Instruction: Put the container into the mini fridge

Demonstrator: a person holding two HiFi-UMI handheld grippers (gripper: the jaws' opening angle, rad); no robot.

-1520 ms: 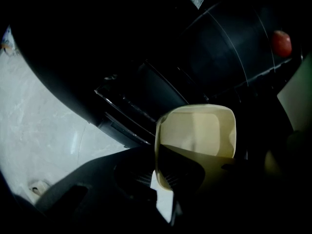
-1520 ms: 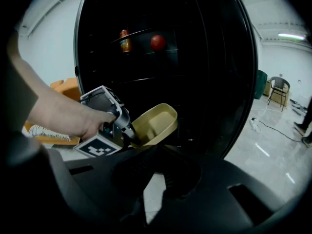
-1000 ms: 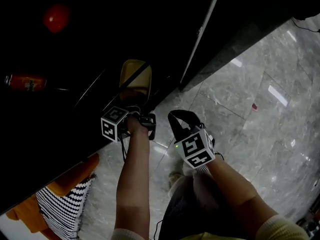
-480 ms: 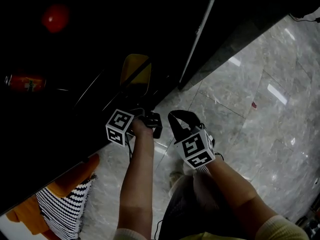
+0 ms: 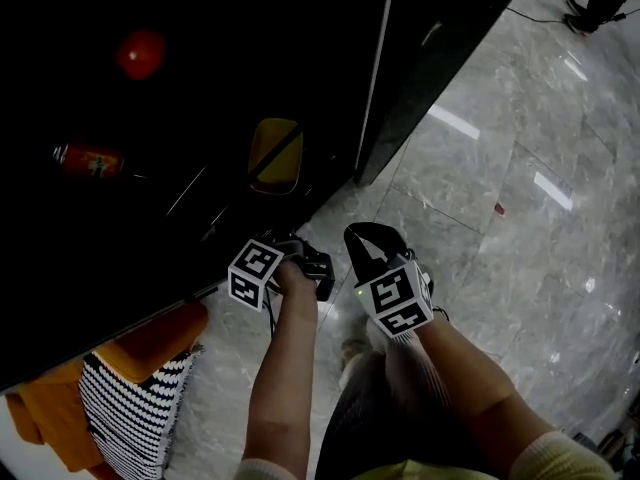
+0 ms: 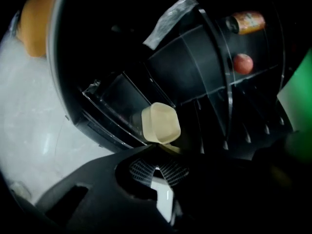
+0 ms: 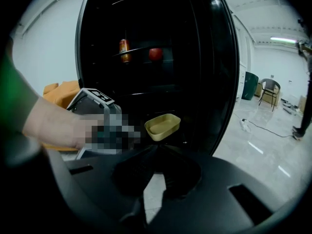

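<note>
Container: a shallow cream-yellow tub [image 5: 277, 155] sat alone on the lower shelf [image 6: 114, 101] of the open mini fridge [image 5: 250, 28], near that shelf's front edge, upright, with nothing touching it.
Left gripper: the left gripper [image 6: 157, 152] hung just outside the fridge mouth, its fingers brought together on nothing, the tub a little way beyond their tips.
Right gripper: the right gripper [image 7: 157, 147] waited beside the left one over the marble floor [image 5: 500, 218], fingers likewise narrowed to a close and empty.
Just changed: over the last second the left gripper drew back from the tub toward the person, and the gap between them widened.
Meaning for the task: the placing looked finished. The fridge door [image 5: 430, 68] stood open, so shutting it might be all that remained.
Also inside: an orange can [image 5: 90, 158] and a red round fruit [image 5: 141, 53] lay on a shelf above.
</note>
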